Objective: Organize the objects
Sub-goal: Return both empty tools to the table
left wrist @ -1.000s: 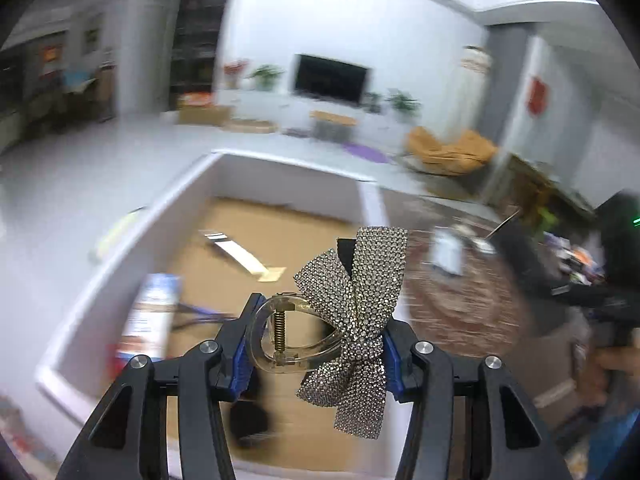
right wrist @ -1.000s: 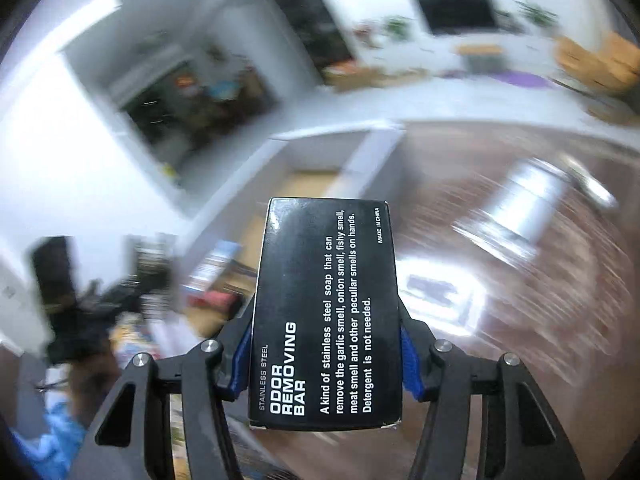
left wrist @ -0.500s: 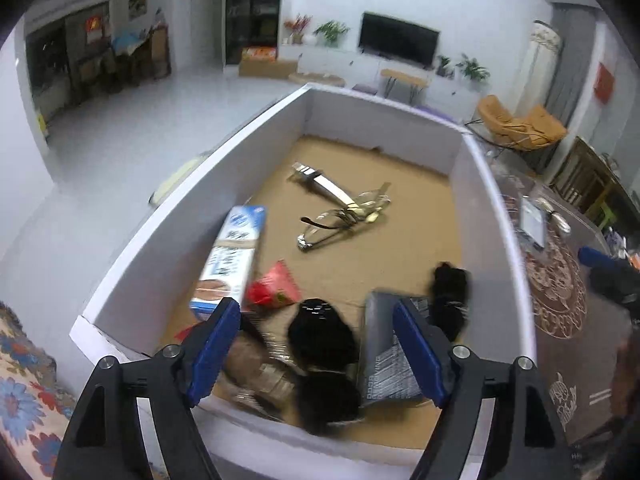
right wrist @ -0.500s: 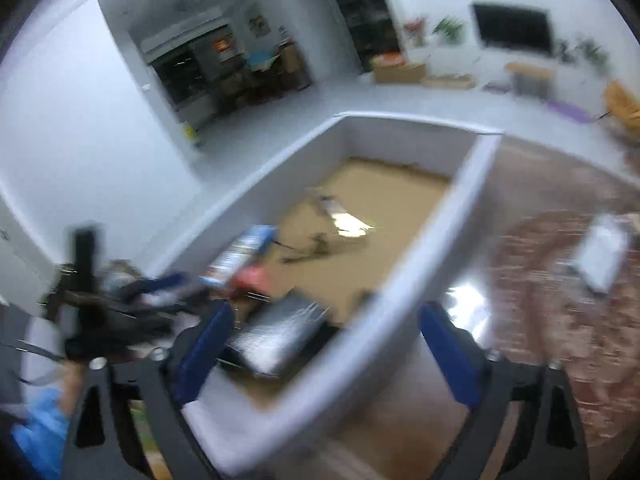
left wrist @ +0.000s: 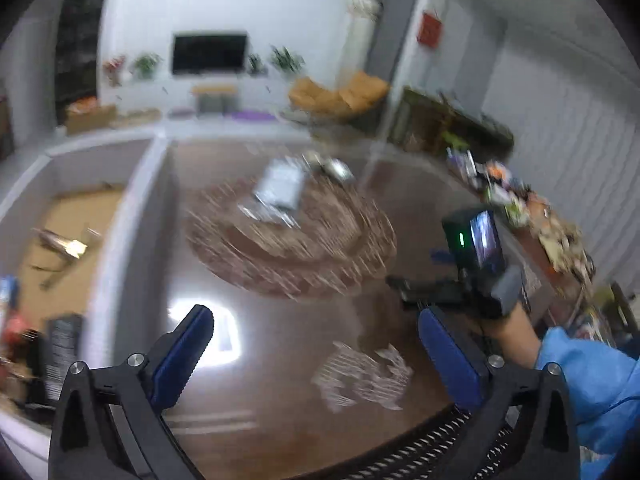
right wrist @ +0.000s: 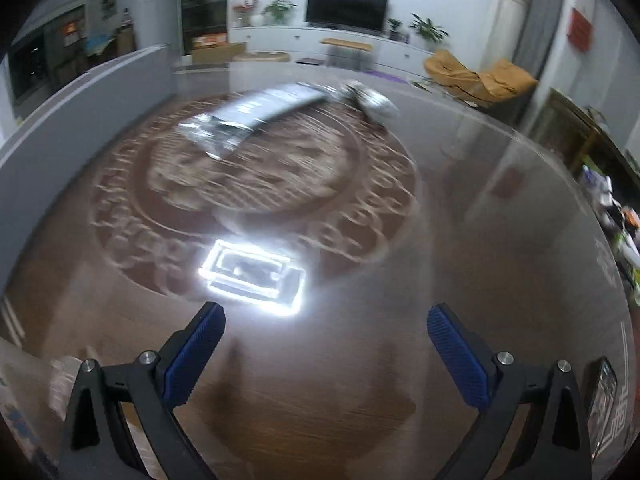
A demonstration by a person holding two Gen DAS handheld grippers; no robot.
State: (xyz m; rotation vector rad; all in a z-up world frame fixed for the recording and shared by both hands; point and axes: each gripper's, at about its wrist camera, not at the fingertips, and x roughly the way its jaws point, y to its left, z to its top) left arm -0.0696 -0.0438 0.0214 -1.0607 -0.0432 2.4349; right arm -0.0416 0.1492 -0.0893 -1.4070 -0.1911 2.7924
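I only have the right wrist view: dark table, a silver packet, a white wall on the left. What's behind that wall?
Observer: It is one side of a white box. A shiny metal item lies on the box's cardboard floor.
Operator: Anything at the near end?
Observer: A black carton with pale print lies inside by that wall. It is too blurred to read.
Operator: And the other hand, carrying anything?
Observer: No. The jaws of the left hand-held gripper are opening with nothing between them, over the table.
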